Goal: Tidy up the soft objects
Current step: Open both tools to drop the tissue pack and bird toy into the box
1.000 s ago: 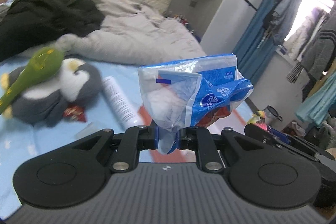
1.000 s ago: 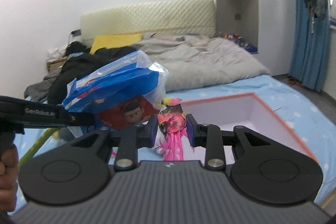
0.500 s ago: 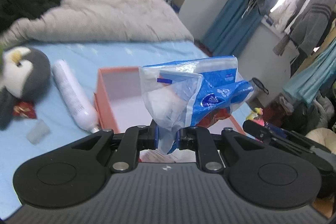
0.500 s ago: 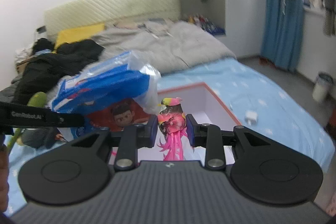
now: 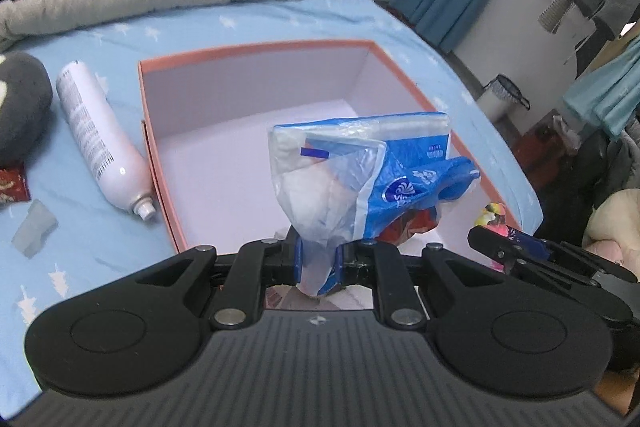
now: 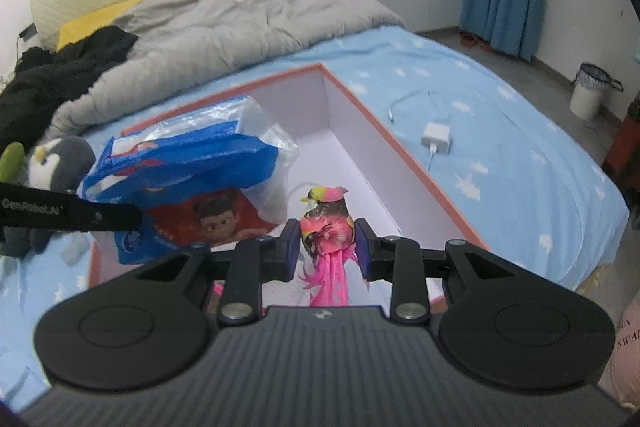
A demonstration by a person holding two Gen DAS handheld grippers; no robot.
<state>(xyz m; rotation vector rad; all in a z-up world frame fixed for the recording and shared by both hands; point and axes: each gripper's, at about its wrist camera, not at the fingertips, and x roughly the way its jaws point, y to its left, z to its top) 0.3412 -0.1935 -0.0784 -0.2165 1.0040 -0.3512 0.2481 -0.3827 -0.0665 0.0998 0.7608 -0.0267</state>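
My left gripper [image 5: 317, 261] is shut on the bottom of a blue-and-clear plastic tissue pack [image 5: 360, 171], which it holds above the open orange box [image 5: 256, 47] with a white inside. My right gripper [image 6: 327, 246] is shut on a pink toy bird [image 6: 326, 227] with pink tail feathers, held over the box's [image 6: 400, 143] near right part. The tissue pack [image 6: 188, 163] and the left gripper's black arm show at the left of the right wrist view. The toy bird [image 5: 494, 217] and the right gripper appear at the right of the left wrist view.
A white spray can [image 5: 100, 135] lies left of the box on the blue sheet, with a grey penguin plush [image 6: 56, 159] and a small clear cap [image 5: 34, 227] nearby. A white charger with cable [image 6: 436, 139] lies right of the box. Grey duvet [image 6: 224, 23] covers the bed's far end.
Both grippers have come forward and down over the box, each keeping its load. The penguin plush has slid out to the left edge of the left wrist view.
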